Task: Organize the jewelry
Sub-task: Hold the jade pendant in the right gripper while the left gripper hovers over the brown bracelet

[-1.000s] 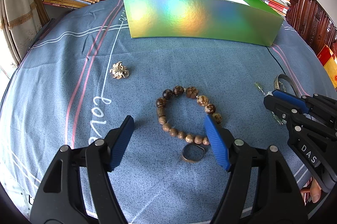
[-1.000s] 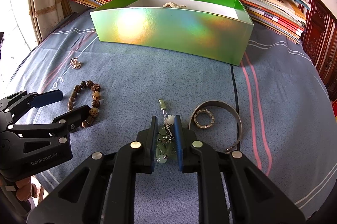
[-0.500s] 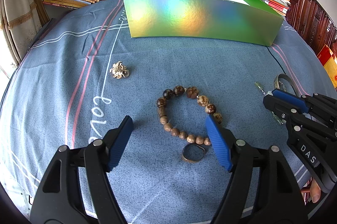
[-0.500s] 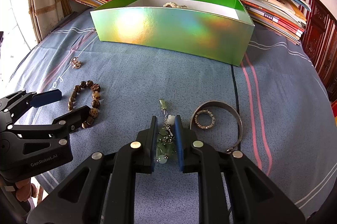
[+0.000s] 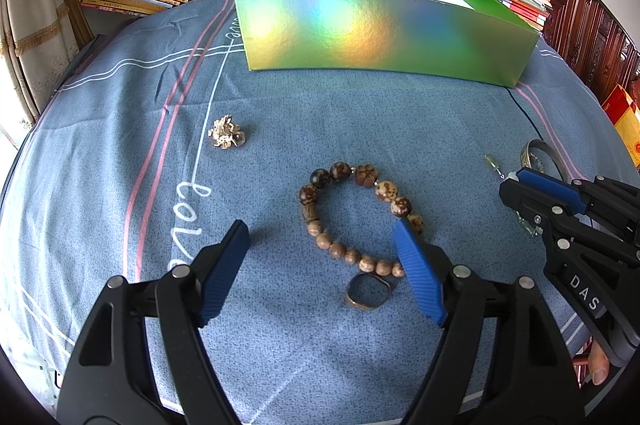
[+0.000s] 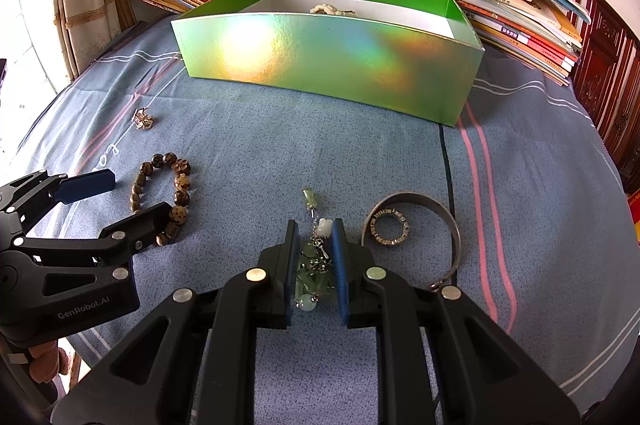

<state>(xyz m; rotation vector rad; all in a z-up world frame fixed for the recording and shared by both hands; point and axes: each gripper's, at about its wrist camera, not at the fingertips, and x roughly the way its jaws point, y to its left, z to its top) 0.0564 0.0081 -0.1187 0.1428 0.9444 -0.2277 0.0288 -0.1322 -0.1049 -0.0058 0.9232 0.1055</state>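
A wooden bead bracelet [image 5: 386, 190] lies on the blue cloth, with a dark ring [image 5: 349, 299] just in front of it. My left gripper [image 5: 320, 225] hangs over both. Its jaws are opening; the right finger is at the bracelet's right side and the pads press on nothing. To the right, my right gripper [image 6: 315, 225] is shut on a green bead charm [image 6: 314, 277], whose chain end [image 6: 309, 196] pokes out ahead. A shiny green box [image 6: 320, 61] stands behind, with a pale piece [image 6: 326, 9] inside.
A silver cluster brooch [image 5: 225, 134] lies left of the bracelet. A silver bangle [image 6: 416, 199] with a small ring [image 6: 392, 213] inside it sits right of the charm. Stacked books [image 6: 516, 17] line the back, and a wooden cabinet [image 6: 608, 77] is at the right.
The left gripper's jaws have spread a little wider. The right gripper and all the jewelry have stayed where they were.
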